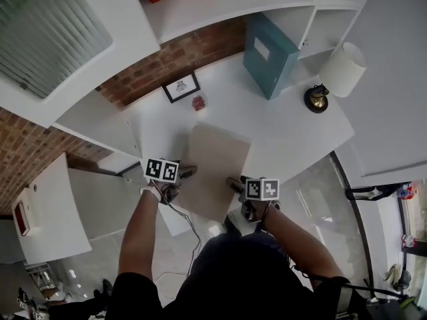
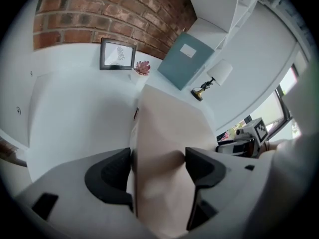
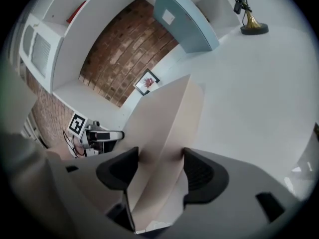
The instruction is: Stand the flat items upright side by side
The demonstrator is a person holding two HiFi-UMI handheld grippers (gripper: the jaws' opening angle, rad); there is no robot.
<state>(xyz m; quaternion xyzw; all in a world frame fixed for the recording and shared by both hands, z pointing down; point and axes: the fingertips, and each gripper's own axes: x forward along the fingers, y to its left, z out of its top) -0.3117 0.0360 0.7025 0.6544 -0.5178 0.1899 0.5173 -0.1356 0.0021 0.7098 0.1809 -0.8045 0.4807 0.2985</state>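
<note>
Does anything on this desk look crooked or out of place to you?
The teal folder leans at a slant against the shelf unit rather than standing straight. The beige folder lies flat, its near edge gripped by the left claw and right claw. Nothing looks spilled or broken.

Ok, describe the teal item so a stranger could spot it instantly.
On the white desk below the brick wall, look to the far right, by the shelving. The teal box file stands upright, beside the brass-footed lamp; it alone is blue-green with a white label.
</note>
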